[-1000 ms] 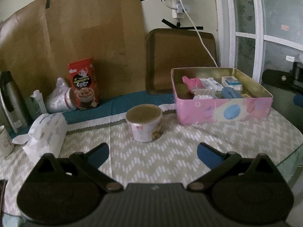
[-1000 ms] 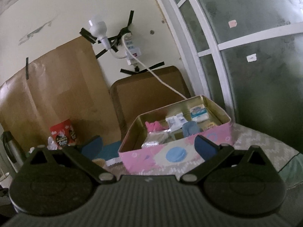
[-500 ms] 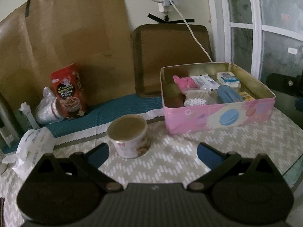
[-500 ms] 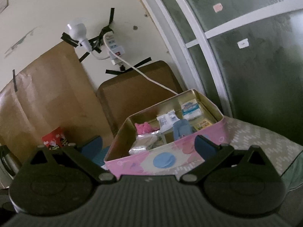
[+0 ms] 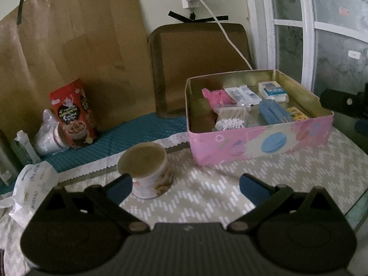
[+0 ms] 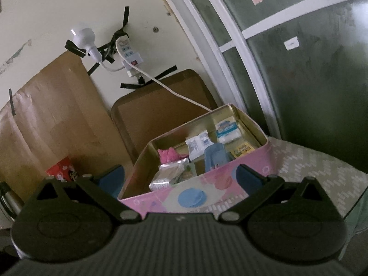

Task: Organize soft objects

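A pink tin box [image 5: 260, 142] stands open on the patterned tablecloth. It holds a pink soft item [image 5: 217, 96], a bag of cotton swabs [image 5: 232, 118], white packets [image 5: 241, 94], a blue case [image 5: 274, 112] and a tissue pack [image 5: 272, 89]. My left gripper [image 5: 185, 187] is open and empty, above the cloth in front of the box. My right gripper [image 6: 179, 178] is open and empty, held before the box [image 6: 197, 195], looking down into it. The right gripper's body shows at the right edge of the left wrist view [image 5: 345, 103].
A paper cup with a lid [image 5: 145, 169] stands just beyond my left finger. A red snack box [image 5: 72, 112], a plastic bag [image 5: 49, 133] and a white packet [image 5: 32, 184] lie at the left. A brown tray [image 5: 200, 64] and cardboard [image 5: 69, 53] lean on the wall. The table edge [image 5: 358, 197] is at right.
Both grippers have moved closer to the pink box and tilted to look down into it more. Both stay open and empty.
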A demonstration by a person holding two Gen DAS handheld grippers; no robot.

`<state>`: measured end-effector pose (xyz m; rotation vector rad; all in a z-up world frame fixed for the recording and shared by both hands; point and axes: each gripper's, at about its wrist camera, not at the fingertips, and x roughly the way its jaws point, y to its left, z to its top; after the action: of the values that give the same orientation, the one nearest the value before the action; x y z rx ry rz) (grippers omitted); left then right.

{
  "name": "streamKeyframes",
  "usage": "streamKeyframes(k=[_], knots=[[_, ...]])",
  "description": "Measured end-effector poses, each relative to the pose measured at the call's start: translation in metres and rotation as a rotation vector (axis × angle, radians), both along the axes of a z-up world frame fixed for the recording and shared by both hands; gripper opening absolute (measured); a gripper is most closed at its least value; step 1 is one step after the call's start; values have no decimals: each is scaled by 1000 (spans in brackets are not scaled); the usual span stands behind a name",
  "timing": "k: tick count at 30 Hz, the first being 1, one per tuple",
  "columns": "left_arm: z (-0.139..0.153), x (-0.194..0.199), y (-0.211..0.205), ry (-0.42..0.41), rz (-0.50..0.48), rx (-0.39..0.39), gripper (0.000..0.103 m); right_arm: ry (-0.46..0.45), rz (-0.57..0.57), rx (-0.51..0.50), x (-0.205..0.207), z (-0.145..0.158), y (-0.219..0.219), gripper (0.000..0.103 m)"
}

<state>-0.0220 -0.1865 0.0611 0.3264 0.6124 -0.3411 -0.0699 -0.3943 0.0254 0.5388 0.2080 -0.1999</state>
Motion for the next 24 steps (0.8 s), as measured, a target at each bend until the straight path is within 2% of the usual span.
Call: streamKeyframes(k=[14, 24], knots=[[1, 2, 16, 11, 4, -36, 103, 15, 32, -30, 7, 6, 15, 103], [5, -3, 40, 10, 15, -96, 103, 18, 65, -76, 7, 16, 35, 103]])
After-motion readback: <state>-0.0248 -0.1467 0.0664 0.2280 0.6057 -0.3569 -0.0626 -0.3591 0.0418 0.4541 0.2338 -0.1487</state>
